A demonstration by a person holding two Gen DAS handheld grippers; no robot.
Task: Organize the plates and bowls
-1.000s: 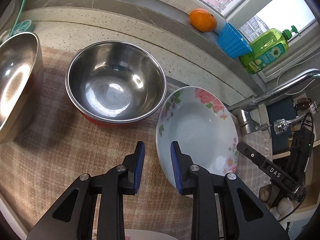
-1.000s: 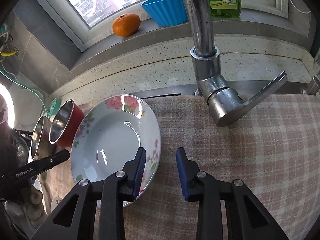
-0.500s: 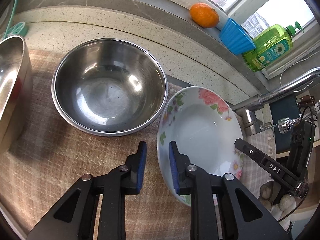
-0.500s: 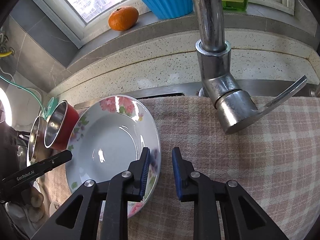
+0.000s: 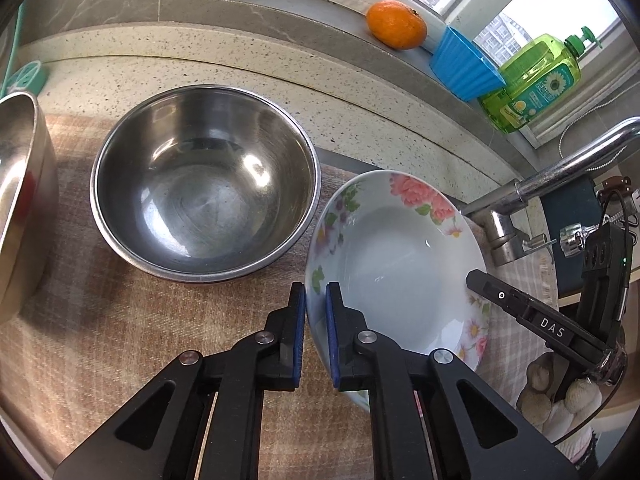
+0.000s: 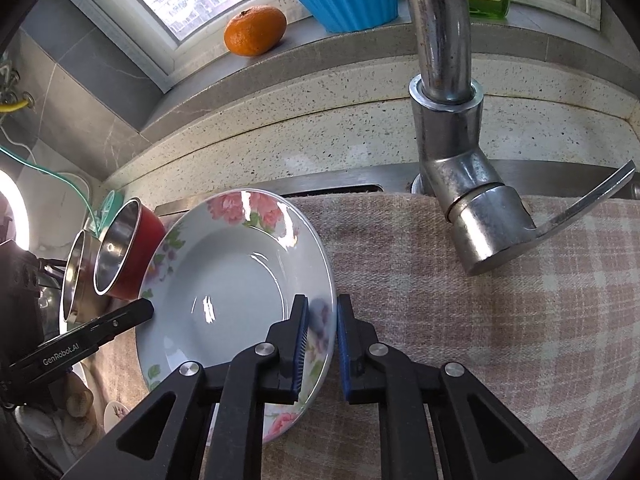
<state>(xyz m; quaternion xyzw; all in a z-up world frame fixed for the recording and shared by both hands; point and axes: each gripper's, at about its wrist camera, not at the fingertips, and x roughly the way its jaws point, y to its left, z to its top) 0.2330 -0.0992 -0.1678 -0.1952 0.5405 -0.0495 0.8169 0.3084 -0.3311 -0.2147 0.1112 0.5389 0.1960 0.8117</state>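
A white plate with pink flowers (image 5: 400, 264) (image 6: 232, 280) is tilted over the checked cloth, held at opposite edges. My left gripper (image 5: 316, 320) has its jaws closing, and its blue pads press on the plate's left rim. My right gripper (image 6: 322, 332) is closing too, pads pinching the right rim. Each view shows one of the other gripper's fingers (image 5: 520, 308) (image 6: 120, 320) at the far edge. A steel bowl with a red outside (image 5: 204, 184) (image 6: 120, 256) stands left of the plate. A second steel bowl (image 5: 20, 200) (image 6: 74, 276) sits beyond it.
A chrome faucet (image 6: 452, 140) rises right behind the plate. An orange (image 5: 396, 24), a blue ribbed bowl (image 5: 460, 64) and a green soap bottle (image 5: 532, 84) stand on the window sill. The checked cloth (image 5: 100, 320) covers the counter. A small floral dish (image 6: 116, 412) lies low at the left.
Both grippers' jaws have narrowed from well apart to tight against the plate's rim. Neither hand has shifted much; the plate stays between them.
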